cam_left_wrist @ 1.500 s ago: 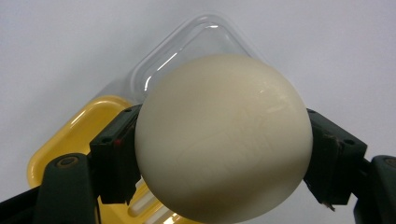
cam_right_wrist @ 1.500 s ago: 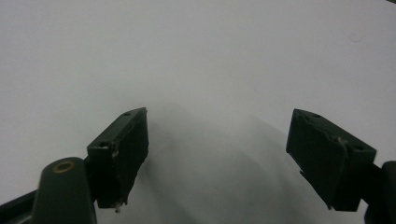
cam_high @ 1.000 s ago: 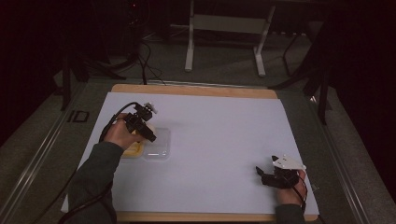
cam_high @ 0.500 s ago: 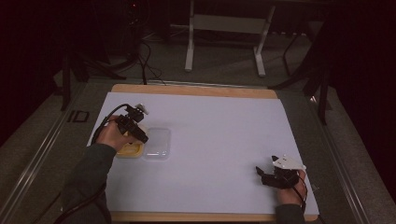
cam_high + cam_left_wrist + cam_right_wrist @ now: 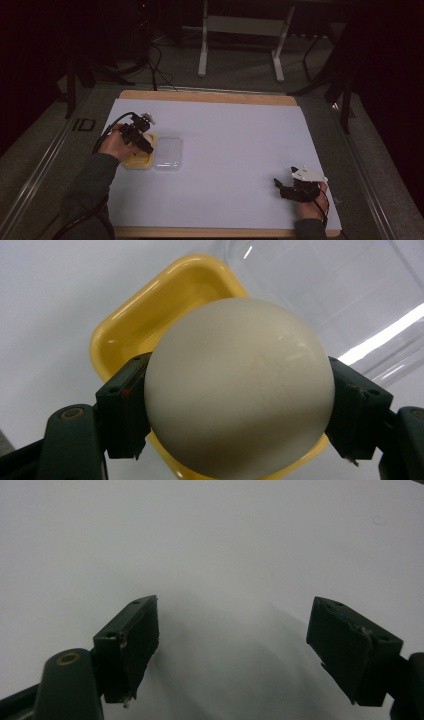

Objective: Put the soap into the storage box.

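Above the yellow tray [image 5: 150,315], a white ball [image 5: 239,390] is clamped in the left gripper [image 5: 239,412]; the right gripper [image 5: 235,645] is held wide, nothing between.

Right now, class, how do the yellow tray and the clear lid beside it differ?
The yellow tray is opaque and bright; the clear lid is see-through and glints. The left gripper holds a white ball over the yellow tray, while nothing hangs above the clear lid. Both are rounded rectangles lying on the white table sheet.
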A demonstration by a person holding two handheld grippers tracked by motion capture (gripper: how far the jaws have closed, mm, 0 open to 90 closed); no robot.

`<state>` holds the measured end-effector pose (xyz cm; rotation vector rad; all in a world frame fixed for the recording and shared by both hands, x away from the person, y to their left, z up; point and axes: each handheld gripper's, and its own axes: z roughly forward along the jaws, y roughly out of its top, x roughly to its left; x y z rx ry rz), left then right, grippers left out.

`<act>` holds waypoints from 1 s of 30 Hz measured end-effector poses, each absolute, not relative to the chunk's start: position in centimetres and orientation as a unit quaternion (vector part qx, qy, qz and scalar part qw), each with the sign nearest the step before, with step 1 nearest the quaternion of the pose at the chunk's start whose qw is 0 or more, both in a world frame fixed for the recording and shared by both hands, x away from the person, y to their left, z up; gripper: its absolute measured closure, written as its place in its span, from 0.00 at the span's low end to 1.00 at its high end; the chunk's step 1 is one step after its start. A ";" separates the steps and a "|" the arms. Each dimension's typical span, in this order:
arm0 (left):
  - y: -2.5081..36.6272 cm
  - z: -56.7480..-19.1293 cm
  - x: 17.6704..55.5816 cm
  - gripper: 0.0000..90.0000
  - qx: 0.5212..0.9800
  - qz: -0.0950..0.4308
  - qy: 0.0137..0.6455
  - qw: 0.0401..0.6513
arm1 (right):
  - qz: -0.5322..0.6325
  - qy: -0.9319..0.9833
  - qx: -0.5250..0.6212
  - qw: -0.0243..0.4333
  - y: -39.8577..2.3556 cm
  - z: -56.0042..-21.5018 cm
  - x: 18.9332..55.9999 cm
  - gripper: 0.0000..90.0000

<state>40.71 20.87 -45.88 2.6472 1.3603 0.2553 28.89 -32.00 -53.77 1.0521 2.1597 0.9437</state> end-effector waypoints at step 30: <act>21.4 -49.1 40.7 0.27 0.923 0.073 0.378 0.023 | 0.350 0.805 0.391 0.277 -31.9 -53.8 28.9 0.23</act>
